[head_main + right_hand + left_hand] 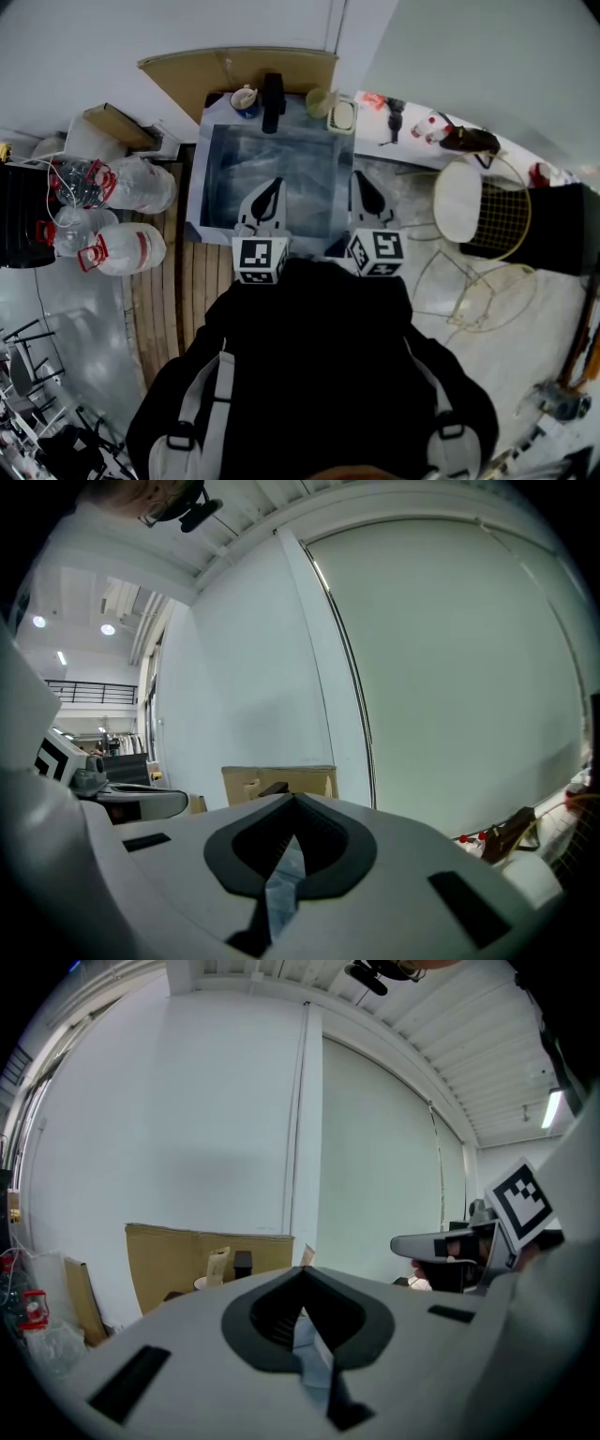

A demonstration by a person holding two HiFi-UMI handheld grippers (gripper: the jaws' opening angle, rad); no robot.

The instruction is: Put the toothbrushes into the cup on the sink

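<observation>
Soft even light, fisheye-warped, dark edges

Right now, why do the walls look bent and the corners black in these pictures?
Head view: a wide lens warps the sink, and dark clothing swallows the bottom. Left gripper view: black corners, a curved wall seam, the left gripper soft up close. Right gripper view: the same rounding, the right gripper blurred.

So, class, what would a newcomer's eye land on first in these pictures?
Probably the left gripper and right gripper, side by side over the near edge of the steel sink, fingers shut and empty. Then the black faucet at the sink's back rim, and big red-capped water bottles on the floor at left.
</observation>
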